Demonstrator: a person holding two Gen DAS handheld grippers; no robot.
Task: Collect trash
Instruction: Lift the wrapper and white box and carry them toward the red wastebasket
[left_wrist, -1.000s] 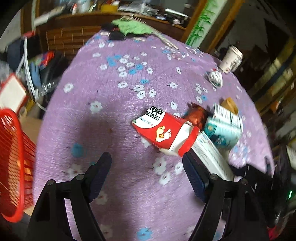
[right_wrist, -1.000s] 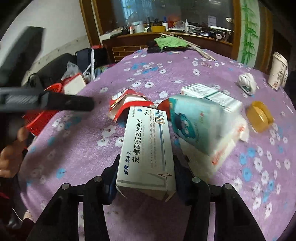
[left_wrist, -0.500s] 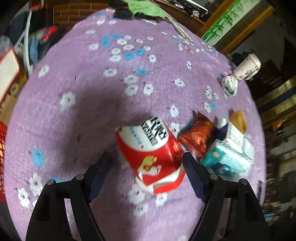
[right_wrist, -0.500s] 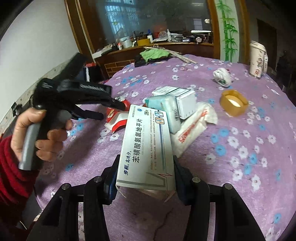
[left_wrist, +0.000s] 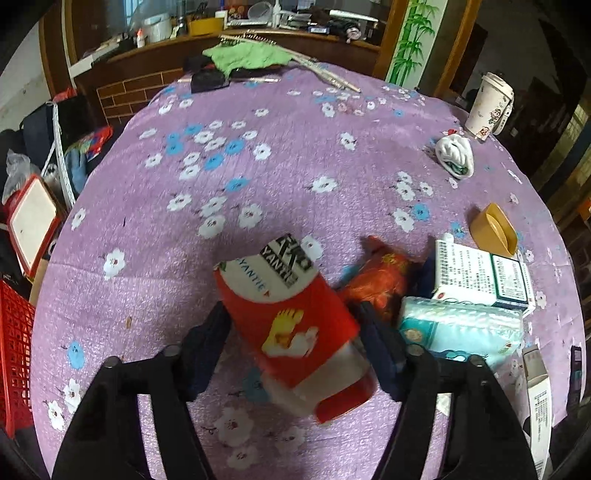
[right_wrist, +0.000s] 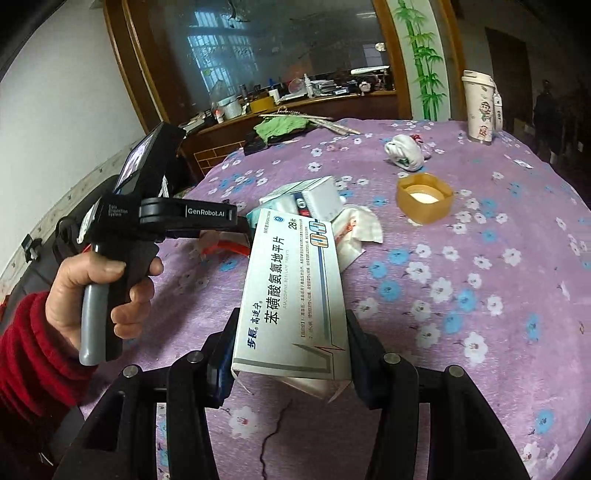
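In the left wrist view my left gripper (left_wrist: 291, 350) is open, its fingers on either side of a red and white carton (left_wrist: 295, 325) that lies on the purple flowered tablecloth (left_wrist: 258, 166). The right finger is close to the carton's edge; I cannot tell if it touches. In the right wrist view my right gripper (right_wrist: 291, 350) is shut on a white and blue medicine box (right_wrist: 295, 295) and holds it above the table. The left gripper's body (right_wrist: 170, 218) shows there at the left, held by a hand in a red sleeve.
A red foil wrapper (left_wrist: 384, 280), a teal tissue pack (left_wrist: 461, 328), a white box (left_wrist: 480, 277), an amber cap (left_wrist: 493, 229), a white crumpled wad (left_wrist: 454, 155) and a paper cup (left_wrist: 487, 107) lie to the right. A red basket (left_wrist: 14, 354) stands off the table's left edge.
My left gripper has come down around the red and white carton, which now sits between its fingers. My right gripper has lifted the medicine box up and back from the pile.
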